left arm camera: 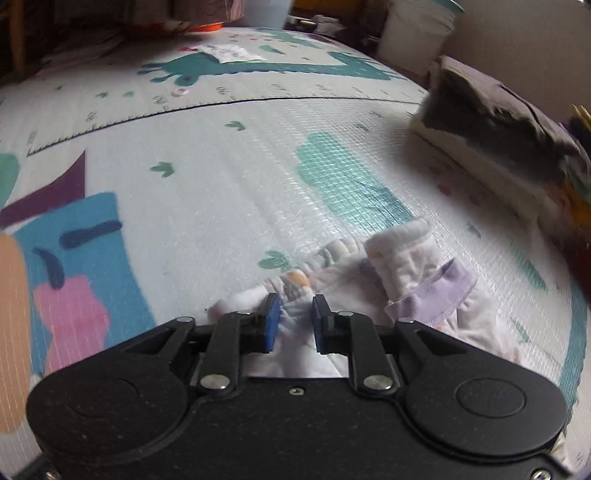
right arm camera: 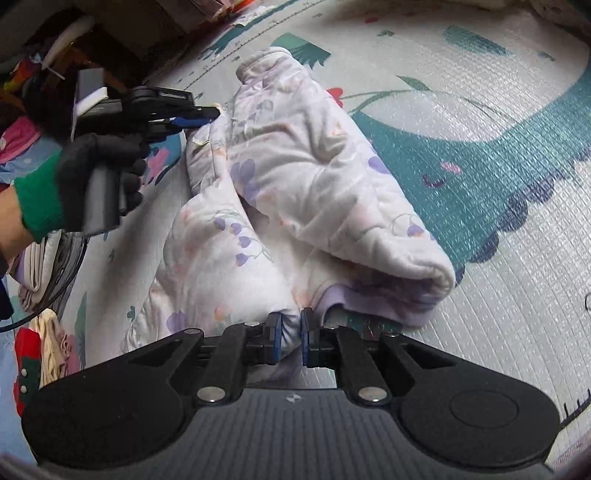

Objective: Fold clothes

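A white quilted garment [right arm camera: 314,177] with lilac flowers and a lilac cuff [right arm camera: 354,295] lies folded over itself on the play mat [right arm camera: 480,110]. My right gripper [right arm camera: 290,336] is shut on a bunch of its near edge, the cloth squeezed between the blue pads. At the garment's far left edge is my left gripper [right arm camera: 207,116], held by a black-gloved hand [right arm camera: 96,162]. In the left wrist view the left gripper [left arm camera: 295,325] stands slightly open, with loose white cloth of the garment [left arm camera: 406,266] lying in the gap.
A stack of folded clothes [left arm camera: 498,122] with a grey piece on top sits at the mat's right edge. A white bucket [left arm camera: 413,33] and a paper slip [left arm camera: 229,51] lie farther off. Loose clothes [right arm camera: 44,332] are piled at the left.
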`<state>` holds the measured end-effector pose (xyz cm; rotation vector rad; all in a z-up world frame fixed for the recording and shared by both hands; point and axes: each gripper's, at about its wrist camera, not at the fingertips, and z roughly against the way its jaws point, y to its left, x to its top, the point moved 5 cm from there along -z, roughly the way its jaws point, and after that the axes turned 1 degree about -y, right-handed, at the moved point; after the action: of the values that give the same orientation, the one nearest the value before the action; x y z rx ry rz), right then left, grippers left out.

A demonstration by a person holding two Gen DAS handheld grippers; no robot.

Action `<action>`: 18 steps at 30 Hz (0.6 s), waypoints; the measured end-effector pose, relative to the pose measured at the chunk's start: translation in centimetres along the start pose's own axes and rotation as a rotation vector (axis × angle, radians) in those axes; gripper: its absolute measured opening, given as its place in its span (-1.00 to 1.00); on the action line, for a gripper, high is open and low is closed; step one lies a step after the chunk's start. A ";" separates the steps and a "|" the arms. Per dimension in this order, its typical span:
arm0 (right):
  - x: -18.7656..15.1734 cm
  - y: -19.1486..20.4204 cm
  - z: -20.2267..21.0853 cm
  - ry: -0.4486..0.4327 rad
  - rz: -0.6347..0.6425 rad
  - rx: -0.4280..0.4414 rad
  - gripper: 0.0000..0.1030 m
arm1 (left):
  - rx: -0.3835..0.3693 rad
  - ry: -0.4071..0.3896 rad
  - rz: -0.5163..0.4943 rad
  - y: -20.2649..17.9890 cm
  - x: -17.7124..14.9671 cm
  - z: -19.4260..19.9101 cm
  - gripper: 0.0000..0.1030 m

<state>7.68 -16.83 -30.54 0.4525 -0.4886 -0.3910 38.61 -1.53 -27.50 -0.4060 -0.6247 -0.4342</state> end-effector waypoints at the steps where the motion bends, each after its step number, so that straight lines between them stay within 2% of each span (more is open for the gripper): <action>1: -0.1 0.0 0.2 0.004 -0.007 -0.002 -0.79 | -0.007 0.004 0.006 0.2 0.1 0.1 -0.59; 4: -0.2 0.2 0.6 0.001 0.020 -0.014 -0.77 | -0.011 -0.009 -0.043 0.2 0.5 1.9 -0.58; 5: -0.3 0.3 0.9 -0.005 0.031 -0.015 -0.70 | -0.014 -0.017 -0.062 0.2 0.6 2.7 -0.58; 7: -0.4 0.6 1.6 -0.015 0.056 -0.013 -0.69 | -0.060 -0.034 -0.078 0.0 0.4 4.6 -0.58; 10: -1.0 1.5 2.4 -0.023 0.158 -0.024 -0.68 | -0.126 -0.025 -0.130 -1.1 -0.9 6.7 -0.58; 13: -1.8 2.4 3.3 -0.031 0.261 -0.044 -0.63 | -0.120 0.001 -0.165 -2.2 -3.0 6.2 -0.57; 16: -2.5 3.5 4.1 -0.070 0.404 -0.107 -0.40 | -0.110 0.100 -0.287 -4.7 -5.9 3.3 -0.35; 17: -2.7 3.9 4.4 -0.087 0.457 -0.132 -0.34 | -0.095 0.074 -0.355 -5.6 -6.4 3.0 -0.29; 18: -2.8 4.4 4.7 -0.109 0.515 -0.158 -0.29 | -0.093 0.073 -0.380 -6.0 -6.3 3.2 -0.24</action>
<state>4.02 -13.37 -25.65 0.1414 -0.6528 0.0438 29.56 -3.39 -27.73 -0.3580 -0.6129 -0.8393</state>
